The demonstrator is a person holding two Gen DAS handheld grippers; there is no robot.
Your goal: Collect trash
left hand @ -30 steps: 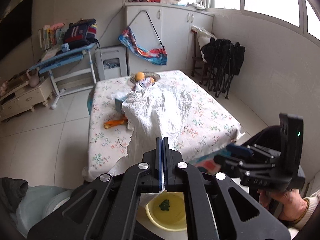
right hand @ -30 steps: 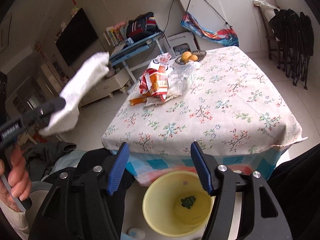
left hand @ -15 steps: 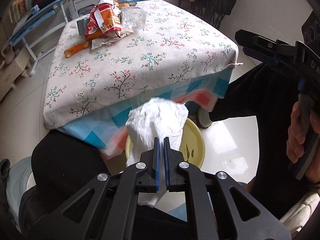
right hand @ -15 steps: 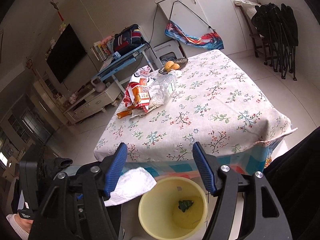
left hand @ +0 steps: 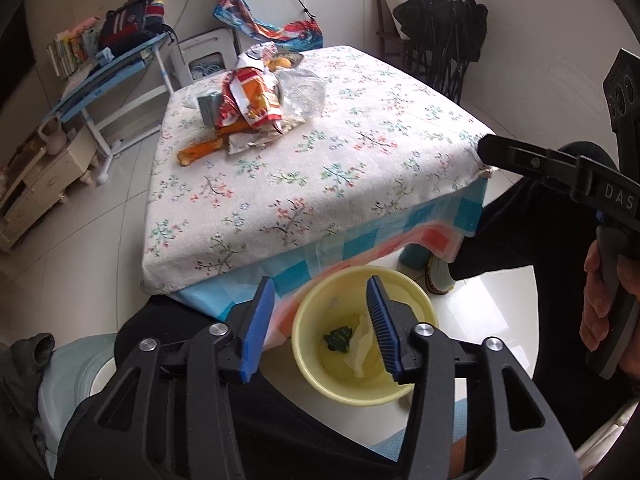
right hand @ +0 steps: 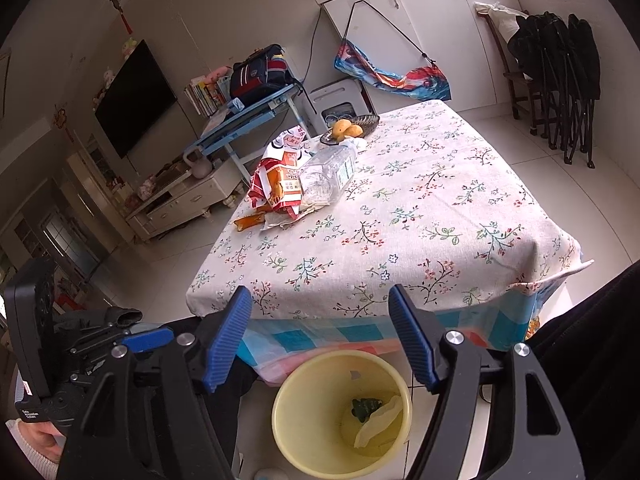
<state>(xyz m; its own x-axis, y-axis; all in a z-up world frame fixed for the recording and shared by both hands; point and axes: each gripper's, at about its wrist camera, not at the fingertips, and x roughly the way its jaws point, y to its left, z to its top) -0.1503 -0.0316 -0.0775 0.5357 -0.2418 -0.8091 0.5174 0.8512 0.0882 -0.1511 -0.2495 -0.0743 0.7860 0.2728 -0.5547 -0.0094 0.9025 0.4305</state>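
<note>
A yellow bin [left hand: 304, 344] [right hand: 288, 432] stands on the floor below the table's near edge. A white tissue [left hand: 360, 344] [right hand: 380, 416] and a green scrap [left hand: 338, 336] [right hand: 365, 405] lie inside it. My left gripper [left hand: 320, 330] is open and empty above the bin. My right gripper [right hand: 320, 340] is open and empty above the bin too. On the table [left hand: 320, 176] [right hand: 420, 240] lie a red-orange snack bag [left hand: 250, 98] [right hand: 276, 184], a clear plastic bottle [left hand: 302, 94] [right hand: 328, 172] and an orange wrapper [left hand: 200, 152] [right hand: 249, 222].
A fruit dish with oranges [right hand: 352, 128] sits at the table's far end. A blue desk [left hand: 108, 68] [right hand: 248, 116], a low cabinet [right hand: 180, 204] and folded black chairs [left hand: 440, 32] [right hand: 560, 72] stand around. My dark-clothed legs flank the bin.
My left gripper opened and the white tissue dropped into the yellow bin. The right gripper has stayed open above the bin.
</note>
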